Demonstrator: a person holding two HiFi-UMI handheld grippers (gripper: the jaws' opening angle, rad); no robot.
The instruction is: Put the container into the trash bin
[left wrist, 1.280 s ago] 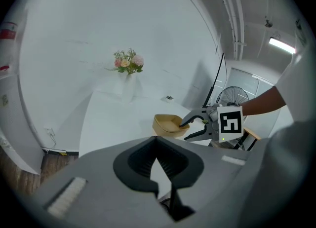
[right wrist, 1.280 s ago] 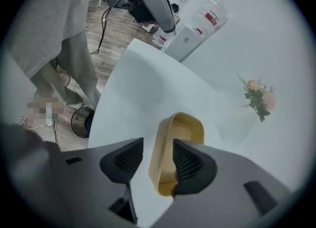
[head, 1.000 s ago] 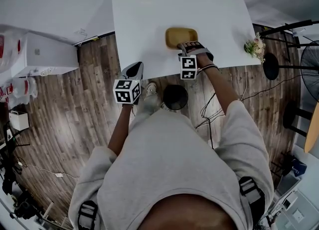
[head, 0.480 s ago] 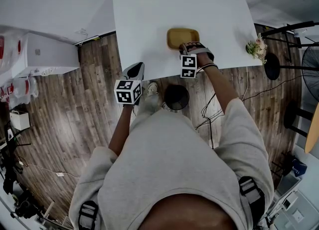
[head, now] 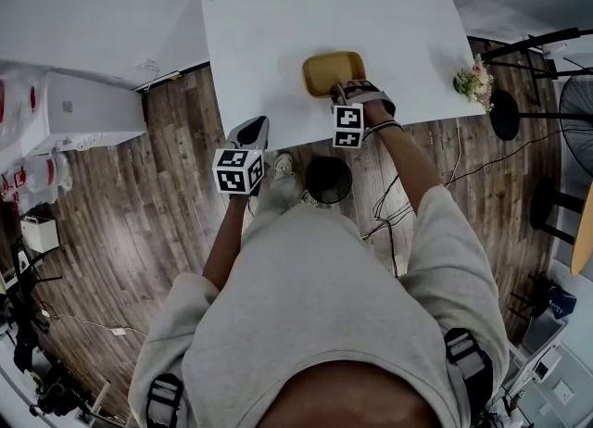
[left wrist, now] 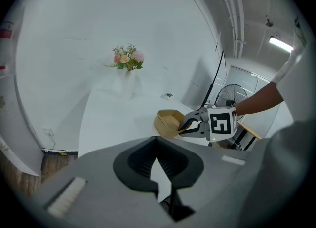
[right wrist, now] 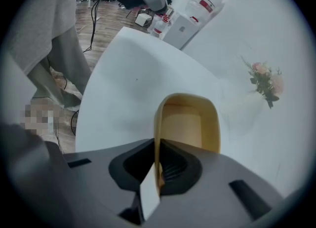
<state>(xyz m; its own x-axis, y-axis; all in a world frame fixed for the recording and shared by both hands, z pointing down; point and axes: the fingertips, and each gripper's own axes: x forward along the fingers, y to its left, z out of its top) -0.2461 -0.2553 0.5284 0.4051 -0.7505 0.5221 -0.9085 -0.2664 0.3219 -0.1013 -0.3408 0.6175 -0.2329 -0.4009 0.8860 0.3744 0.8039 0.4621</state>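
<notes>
Tan container (head: 332,71) is lying just ahead of the right claw (head: 345,93), whose jaws are closing on its near wall, while the trash bin (head: 327,181) is standing behind and below.

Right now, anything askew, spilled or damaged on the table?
Nothing stands out. The container sits upright and empty on the table, near its front edge; the right gripper is closing its jaws on the near wall. The trash bin stands upright on the floor below.
</notes>
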